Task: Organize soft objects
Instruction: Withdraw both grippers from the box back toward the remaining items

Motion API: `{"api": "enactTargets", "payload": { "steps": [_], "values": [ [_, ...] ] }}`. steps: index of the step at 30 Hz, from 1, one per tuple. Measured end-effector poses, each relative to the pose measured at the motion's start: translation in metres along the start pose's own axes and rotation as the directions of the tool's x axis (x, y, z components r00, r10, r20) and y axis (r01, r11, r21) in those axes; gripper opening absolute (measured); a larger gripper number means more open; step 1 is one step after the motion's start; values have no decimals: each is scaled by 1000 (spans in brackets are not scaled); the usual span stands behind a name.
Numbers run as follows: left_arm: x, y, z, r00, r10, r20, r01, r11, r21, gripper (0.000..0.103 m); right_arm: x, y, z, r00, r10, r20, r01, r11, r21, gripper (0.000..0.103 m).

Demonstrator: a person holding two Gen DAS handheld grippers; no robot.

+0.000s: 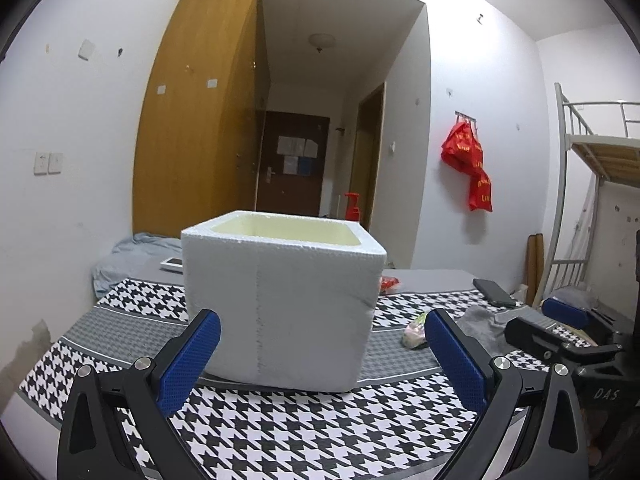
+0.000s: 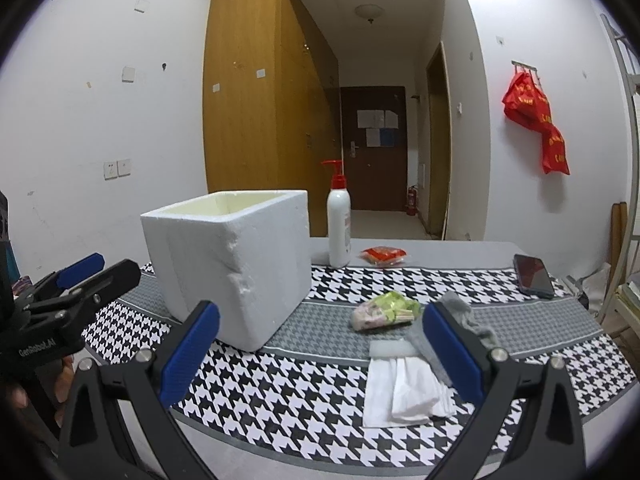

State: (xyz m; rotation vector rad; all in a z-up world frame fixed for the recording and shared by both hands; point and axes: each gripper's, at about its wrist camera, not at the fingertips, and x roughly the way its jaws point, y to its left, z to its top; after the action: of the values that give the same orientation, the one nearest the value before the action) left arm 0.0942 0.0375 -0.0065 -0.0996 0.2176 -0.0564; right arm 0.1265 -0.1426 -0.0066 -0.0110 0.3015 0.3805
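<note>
Foam box [image 2: 232, 264]: white, open-topped, standing upright on the left part of the houndstooth tabletop [image 2: 280, 392]. Only the upper inner walls show; whether anything lies inside cannot be told.

Soft items, all outside the box, to its right:
- pouch [image 2: 384, 311], green and pink, crumpled, lying nearest the box.
- grey cloth [image 2: 460, 320], partly behind the right gripper's finger.
- tissues [image 2: 404, 394], white, a loose stack touching a small foam strip [image 2: 390, 348].

Other items: pump bottle [image 2: 339, 224] and red packet [image 2: 383, 255] behind the box; phone [image 2: 533, 275] at the far right.

Left gripper [image 1: 322, 354]: jaws spread wide, empty, facing the box side.
Right gripper [image 2: 320, 350]: jaws spread wide, empty, aimed between box and soft items.

Progress, as judged: none visibly stowed. Pouch, cloth and tissues all remain to be gathered, presumably into the box.
</note>
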Motion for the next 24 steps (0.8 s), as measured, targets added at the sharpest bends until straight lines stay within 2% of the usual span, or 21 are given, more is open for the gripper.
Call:
{"api": "enactTargets", "payload": {
  "steps": [12, 17, 24],
  "values": [
    [30, -35, -5, 991, -105, -83, 106, 994, 14, 102, -1, -41, -11, 994, -100, -33, 101, 994, 45, 103],
    [45, -61, -11, 975, -177, -132, 182, 983, 23, 102, -8, -61, -16, 988, -147, -40, 149, 987, 63, 103],
    [65, -81, -18, 956, -224, -189, 229, 973, 4, 102, -10, -86, -23, 976, -198, -86, 204, 976, 69, 103]
  ]
}}
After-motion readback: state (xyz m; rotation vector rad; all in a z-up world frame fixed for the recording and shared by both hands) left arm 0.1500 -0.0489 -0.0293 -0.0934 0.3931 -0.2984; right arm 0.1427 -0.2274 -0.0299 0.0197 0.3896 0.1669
